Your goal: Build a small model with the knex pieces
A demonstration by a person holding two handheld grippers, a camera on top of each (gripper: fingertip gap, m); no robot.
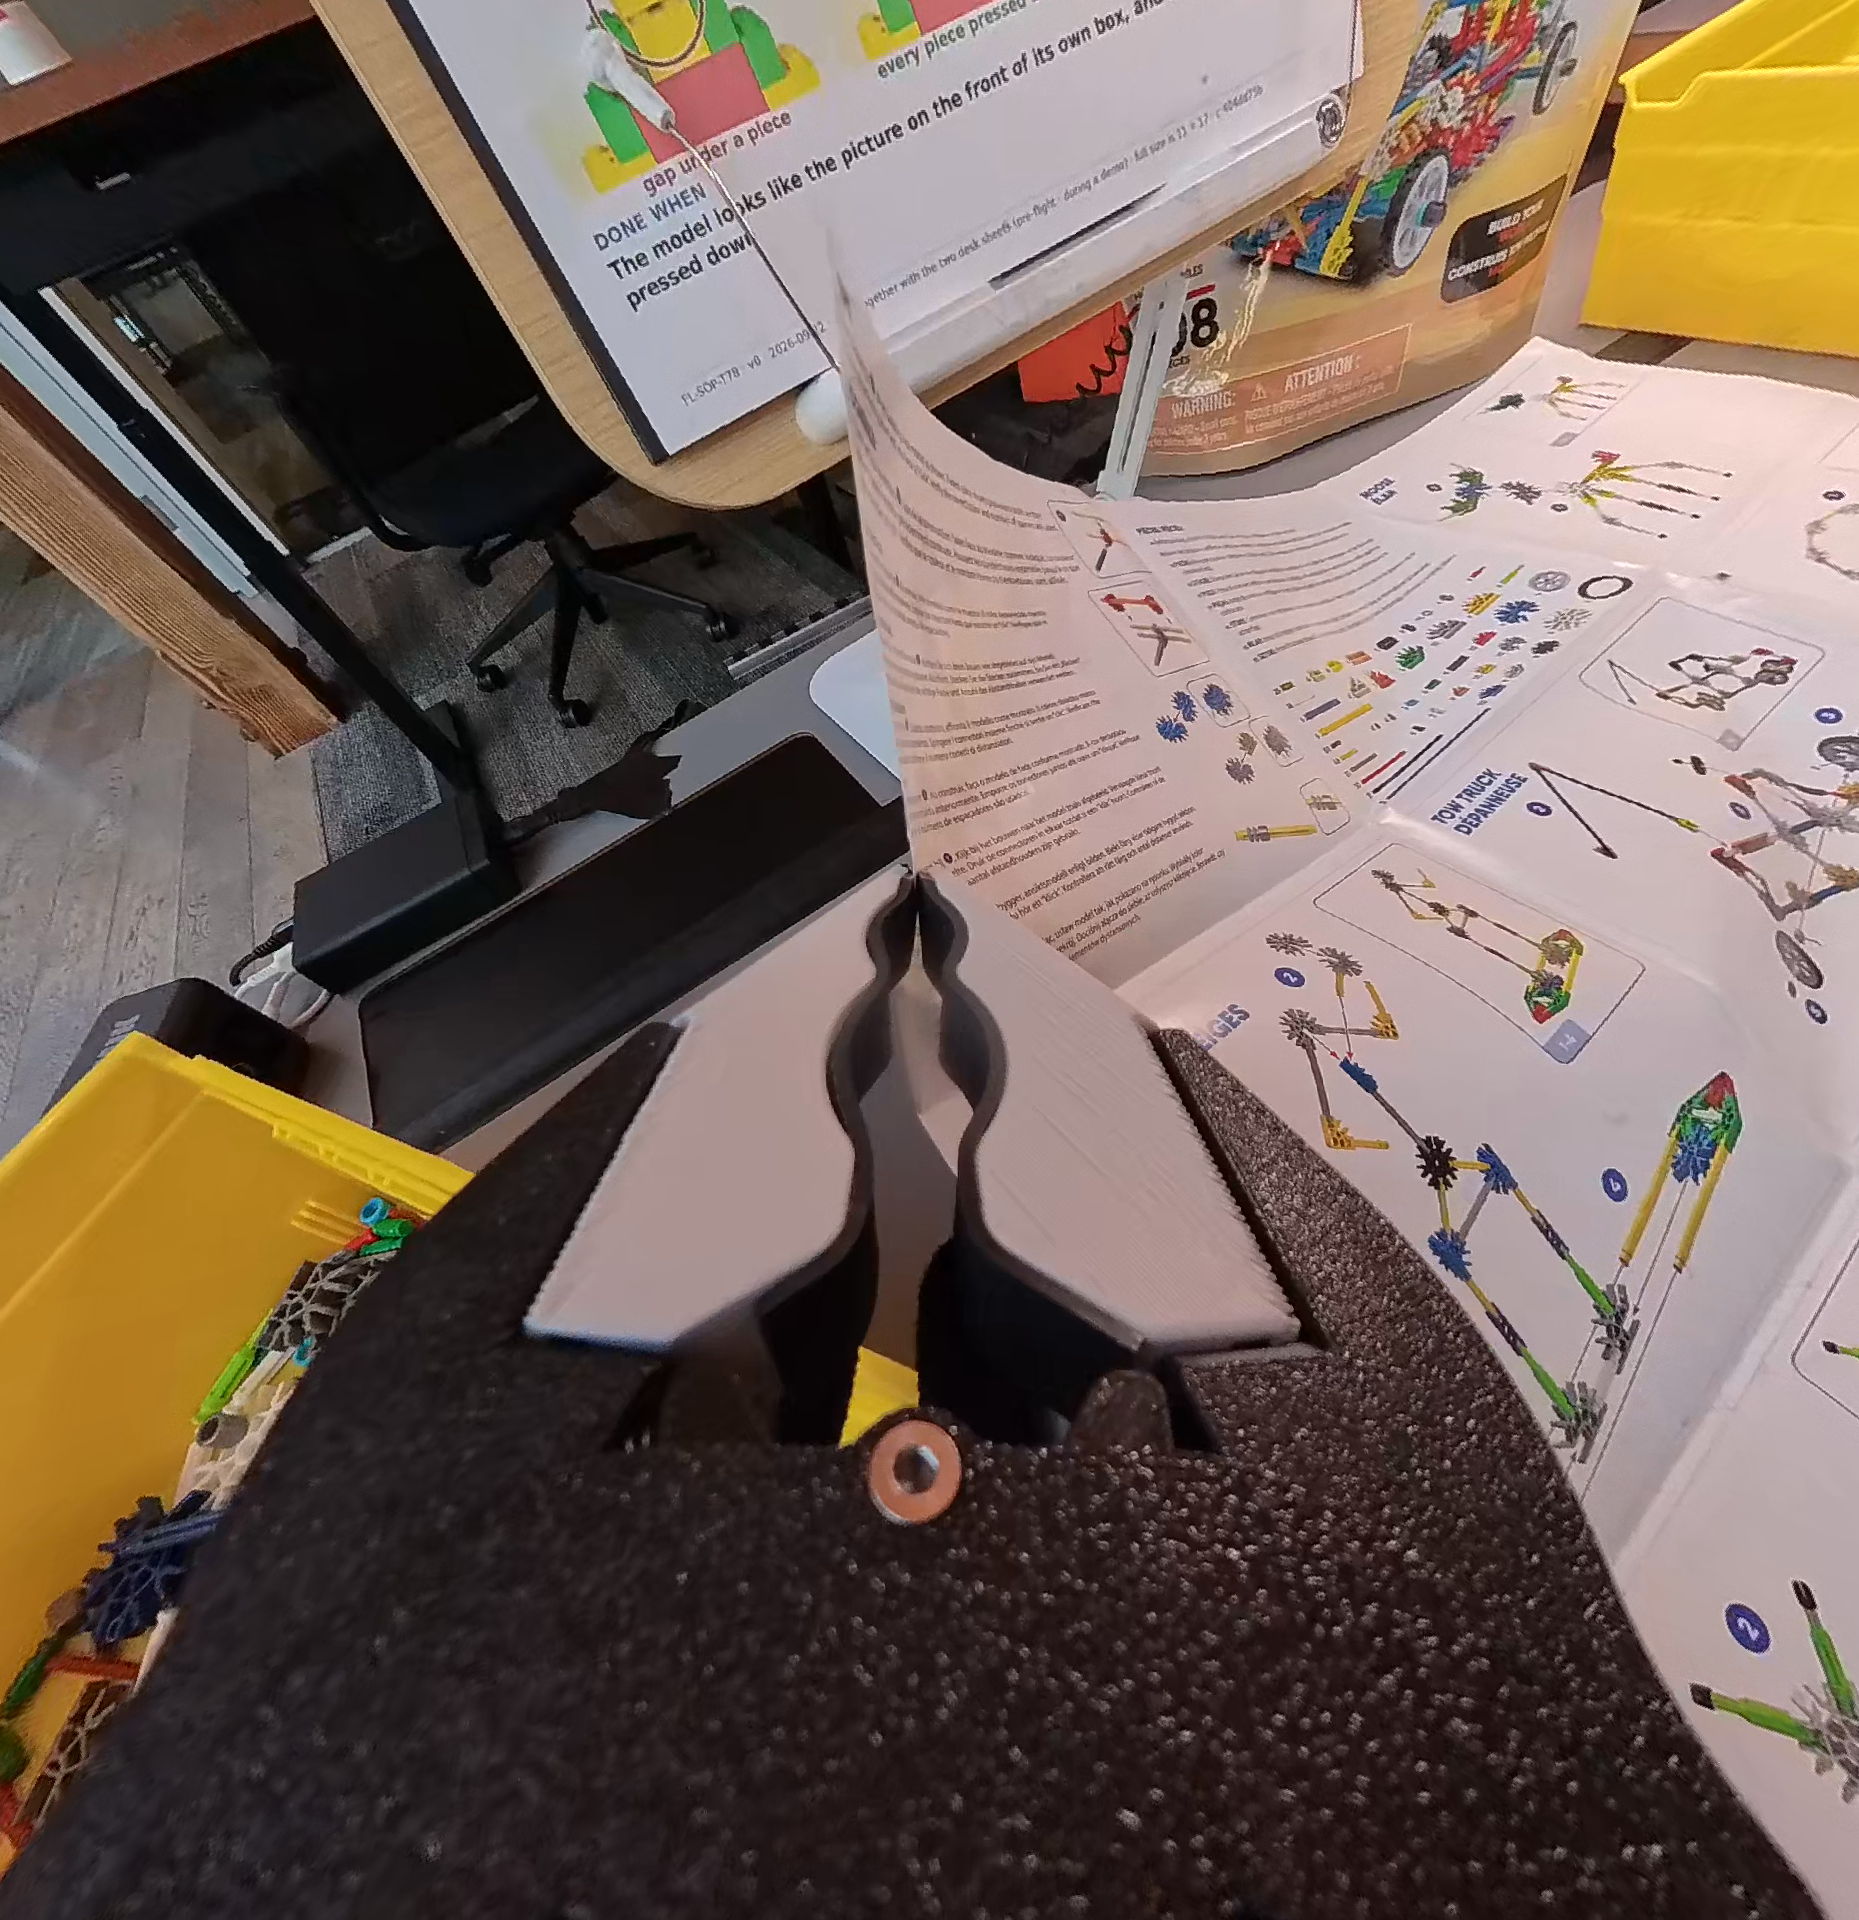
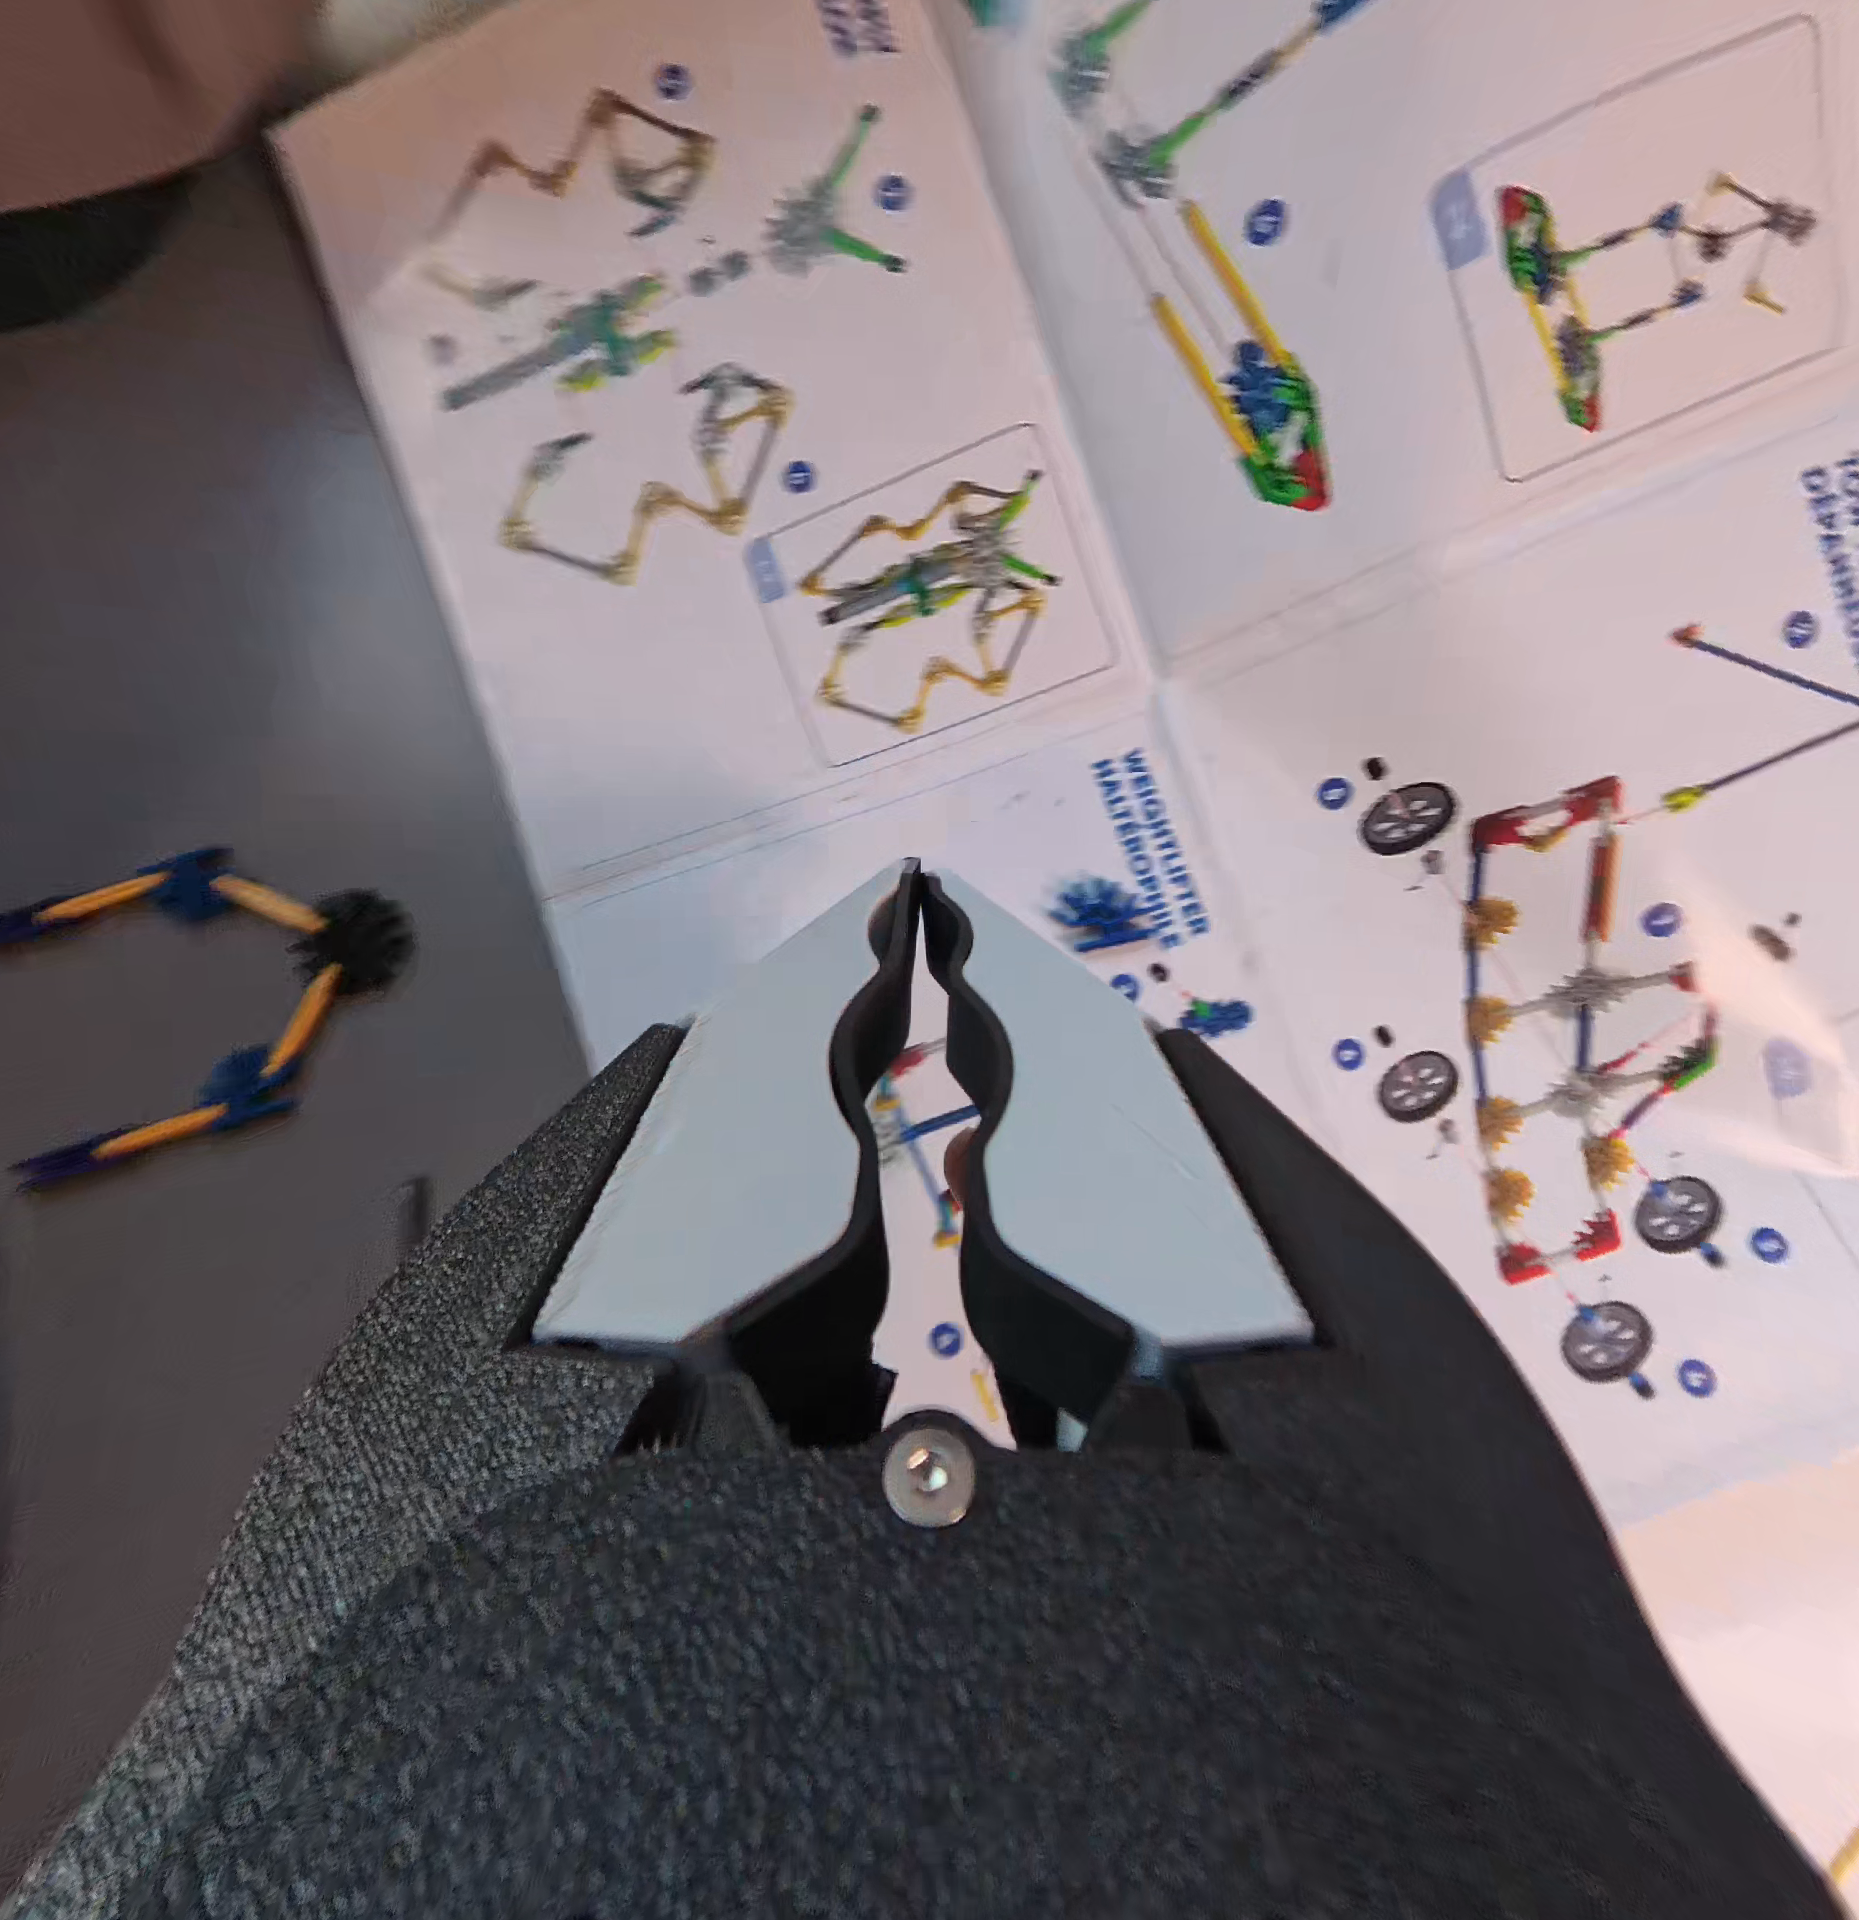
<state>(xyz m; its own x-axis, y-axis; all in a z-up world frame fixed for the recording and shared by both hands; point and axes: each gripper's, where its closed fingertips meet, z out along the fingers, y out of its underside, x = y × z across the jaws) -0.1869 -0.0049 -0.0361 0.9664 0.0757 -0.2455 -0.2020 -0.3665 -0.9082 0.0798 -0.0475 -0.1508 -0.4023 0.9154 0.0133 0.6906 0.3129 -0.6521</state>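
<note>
The instruction sheet (image 1: 1424, 831) lies unfolded on the bench (image 2: 229, 644), printed with coloured build diagrams. One edge panel of the sheet is lifted off the bench and stands curved upward just ahead of the left tool (image 1: 917, 894). The left tool's fingertips meet at the lower edge of that raised panel; the jaws are clenched, and they appear to pinch the paper, though the contact point is too small to confirm.

To the left of and below the left tool sits a yellow bin (image 1: 125, 1299) holding mixed plastic rods and connectors (image 1: 312, 1320). Ahead of it and to the left lies a flat black device (image 1: 613, 914) on the bench. Farther ahead, beyond the raised panel, a tilted wooden board (image 1: 509, 343) carries a printed white card, and to its right stands a toy box (image 1: 1424, 260) showing a colourful vehicle. A second yellow bin (image 1: 1756, 187) sits far ahead on the right.

The right tool (image 2: 917, 883) hovers above the flat part of the instruction sheet (image 2: 1112, 416), jaws clenched tip to tip with nothing between them. To its left, on bare bench, lies a small rod-and-connector assembly (image 2: 229, 997) of orange rods with blue and black connectors, well apart from the sheet edge.
</note>
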